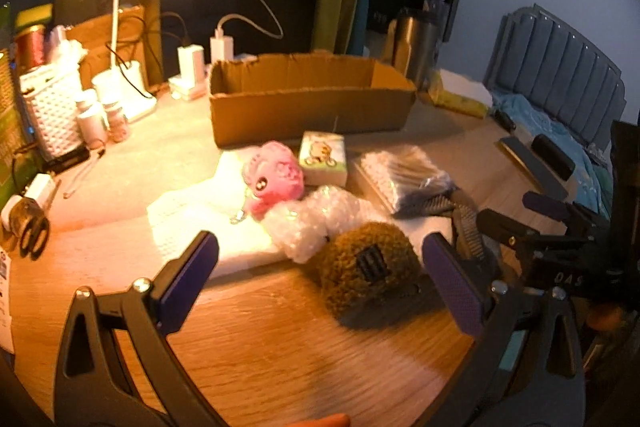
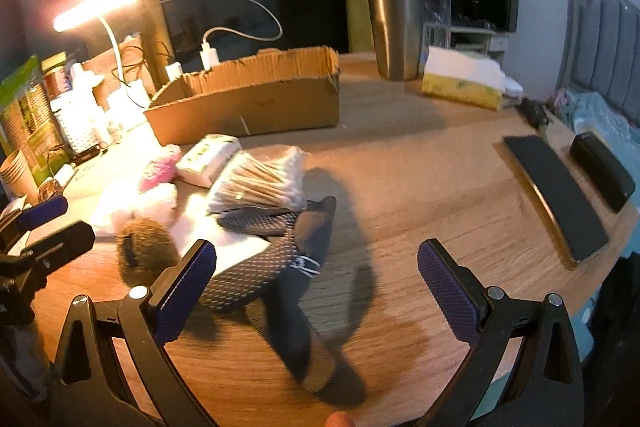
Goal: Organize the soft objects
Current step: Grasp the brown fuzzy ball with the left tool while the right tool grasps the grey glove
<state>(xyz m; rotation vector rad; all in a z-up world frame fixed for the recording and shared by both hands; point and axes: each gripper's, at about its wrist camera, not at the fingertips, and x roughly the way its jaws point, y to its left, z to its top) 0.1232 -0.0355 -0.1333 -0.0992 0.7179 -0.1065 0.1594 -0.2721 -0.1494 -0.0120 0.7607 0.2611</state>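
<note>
Left wrist view shows my left fingers (image 1: 320,281) spread wide and empty, hovering low over the table (image 1: 260,347) with the brown fuzzy pouch (image 1: 366,267) lying between them, not yet touched. Behind it sit the white fluffy toy (image 1: 308,223), the pink plush (image 1: 274,181), a tissue pack (image 1: 323,158) and a bag of cotton swabs (image 1: 404,179), all bunched together on a white cloth (image 1: 188,223).

My right fingers (image 2: 316,275) are likewise spread and hold nothing. A dark patterned fabric piece (image 2: 256,271) lies just under and ahead of them; blur keeps me from saying what kind of item it is.

The cardboard box (image 1: 312,107) stands at the back of the pile, and what I can see of its inside looks empty. If that box is the destination, I judge the sorting has barely begun: every soft thing visible is out on the table, and each one is left to lift across. The pouch looks like my nearest first pick.
</note>
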